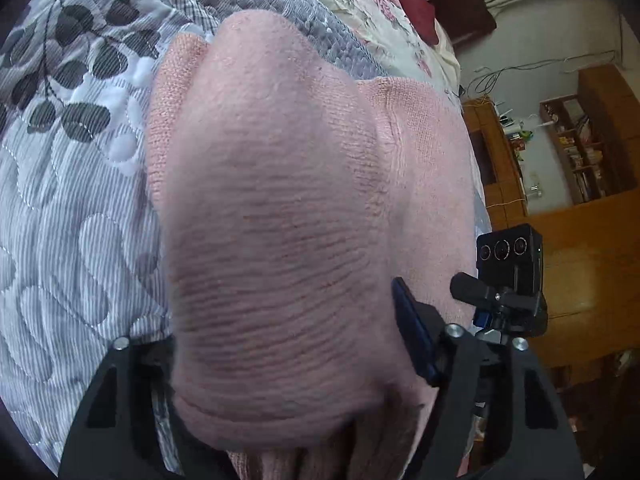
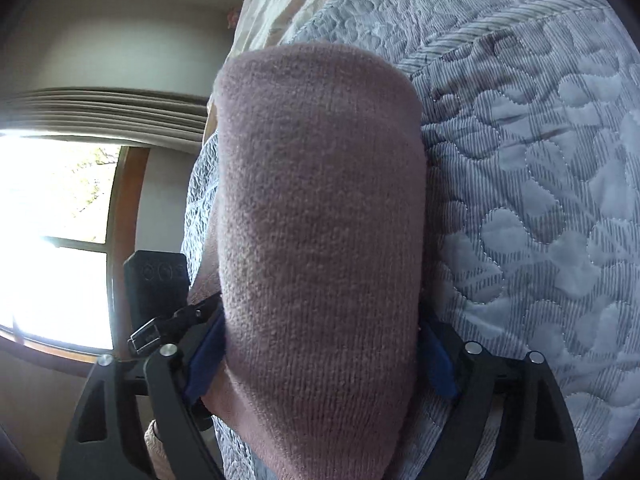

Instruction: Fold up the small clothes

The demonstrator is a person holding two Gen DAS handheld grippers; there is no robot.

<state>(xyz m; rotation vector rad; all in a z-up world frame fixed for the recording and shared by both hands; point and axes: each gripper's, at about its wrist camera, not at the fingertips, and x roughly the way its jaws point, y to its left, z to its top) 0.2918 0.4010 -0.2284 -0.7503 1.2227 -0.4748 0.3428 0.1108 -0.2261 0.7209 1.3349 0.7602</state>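
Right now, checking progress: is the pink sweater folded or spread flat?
Neither: the pink sweater is lifted, draping from both hand-held grippers over the quilt.

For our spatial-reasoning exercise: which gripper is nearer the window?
Left, probably. Seen from the right gripper, the left gripper sits toward the window; both grip the pink knit garment.

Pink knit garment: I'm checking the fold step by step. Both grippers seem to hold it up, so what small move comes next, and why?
Probably lower both grippers together toward the quilt. The pink knit garment bulges up between the left gripper fingers and drapes over the right gripper, while part already lies flat, so laying the lifted fold onto it likely completes the fold.
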